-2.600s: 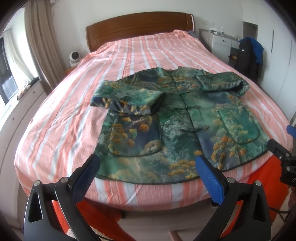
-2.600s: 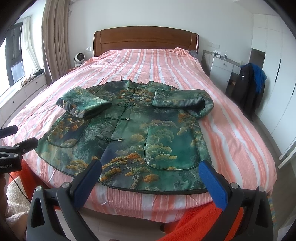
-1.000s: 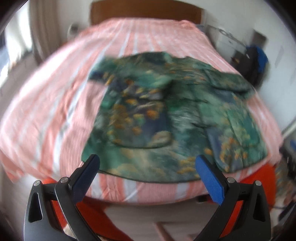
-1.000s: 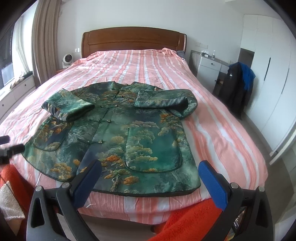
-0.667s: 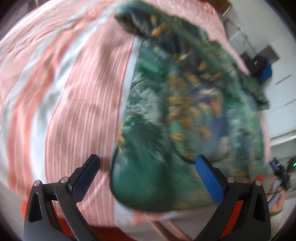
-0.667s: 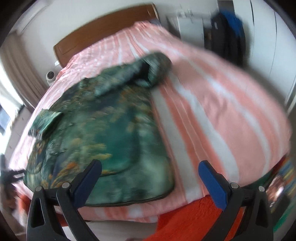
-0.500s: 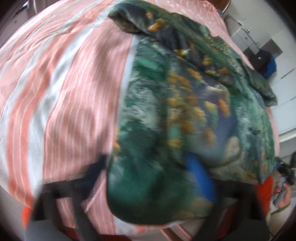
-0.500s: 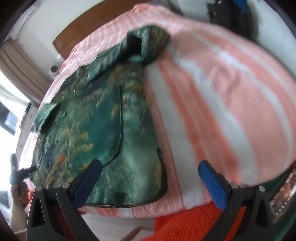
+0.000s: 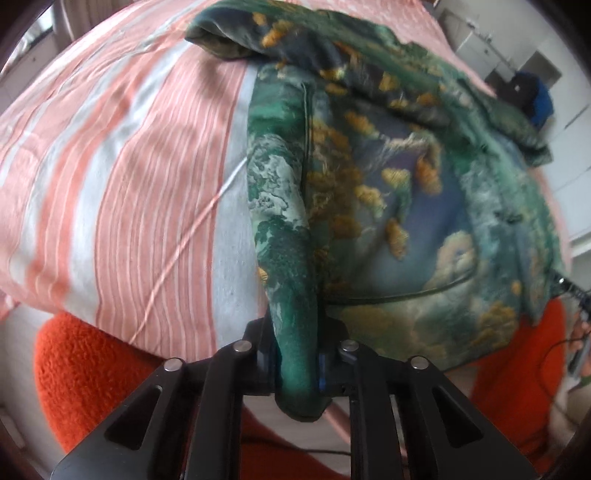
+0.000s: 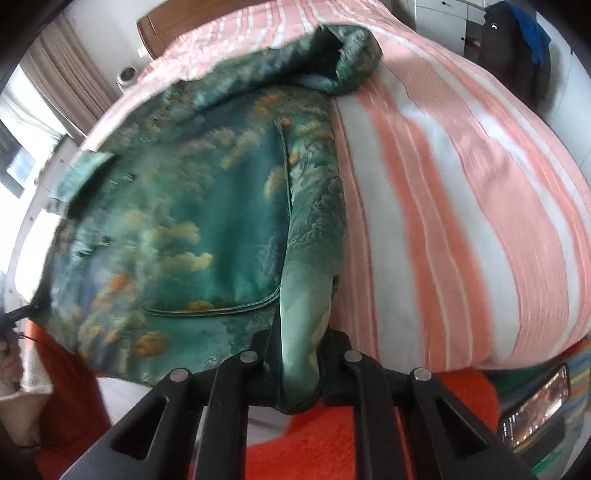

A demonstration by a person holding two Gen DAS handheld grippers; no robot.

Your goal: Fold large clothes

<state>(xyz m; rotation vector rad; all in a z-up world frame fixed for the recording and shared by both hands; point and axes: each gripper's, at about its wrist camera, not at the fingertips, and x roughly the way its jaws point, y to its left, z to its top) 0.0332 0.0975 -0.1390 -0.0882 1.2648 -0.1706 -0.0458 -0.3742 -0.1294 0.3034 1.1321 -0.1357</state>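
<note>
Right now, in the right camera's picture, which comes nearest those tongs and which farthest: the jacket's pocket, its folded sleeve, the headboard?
1. Pocket, just left of the right tongs.
2. Folded sleeve, up the bed.
3. Headboard, top left, farthest.

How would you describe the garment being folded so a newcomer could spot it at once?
Start at the bed with the pink and white striped cover. Spread on its near end lies a green jacket printed with orange-gold trees and clouds, its hem corners pinched in the left gripper and right gripper. Nothing else on the bed is patterned green.
</note>
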